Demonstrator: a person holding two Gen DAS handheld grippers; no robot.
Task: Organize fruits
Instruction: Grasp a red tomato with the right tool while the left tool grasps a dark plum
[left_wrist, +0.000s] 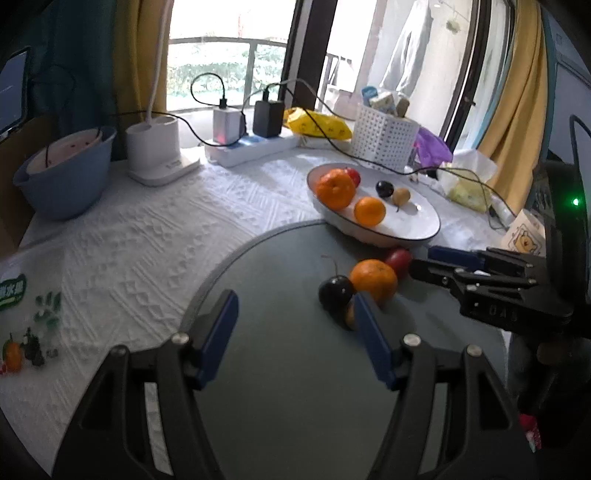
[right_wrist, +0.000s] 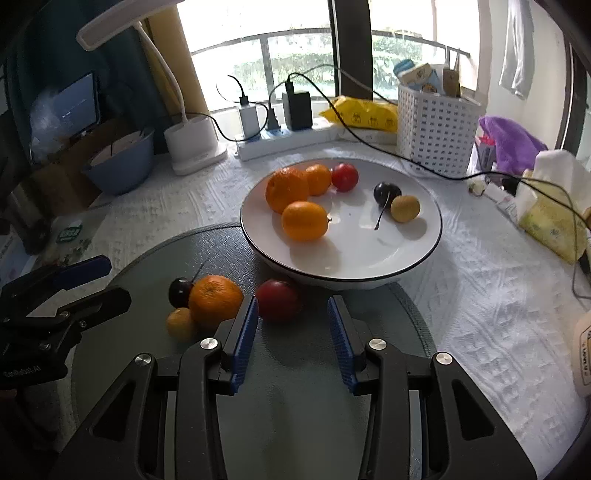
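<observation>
On the round grey mat (right_wrist: 295, 387) lie an orange (right_wrist: 215, 297), a dark cherry (right_wrist: 180, 291), a small yellow fruit (right_wrist: 180, 324) and a red fruit (right_wrist: 279, 300). Behind them the white plate (right_wrist: 351, 254) holds three oranges, a red fruit, a cherry and a yellow fruit. My right gripper (right_wrist: 293, 306) is open, and the red fruit lies just beyond its left fingertip. My left gripper (left_wrist: 295, 299) is open and empty. The cherry (left_wrist: 335, 293) and orange (left_wrist: 373, 279) sit just past its right finger, which half hides the yellow fruit (left_wrist: 349, 315).
At the back of the white cloth stand a blue bowl (left_wrist: 62, 177), a lamp base (left_wrist: 155, 151), a power strip with chargers (left_wrist: 251, 146) and a white perforated basket (right_wrist: 436, 125). Black cables (right_wrist: 424, 162) run behind the plate. A tissue pack (right_wrist: 550, 210) lies at the right.
</observation>
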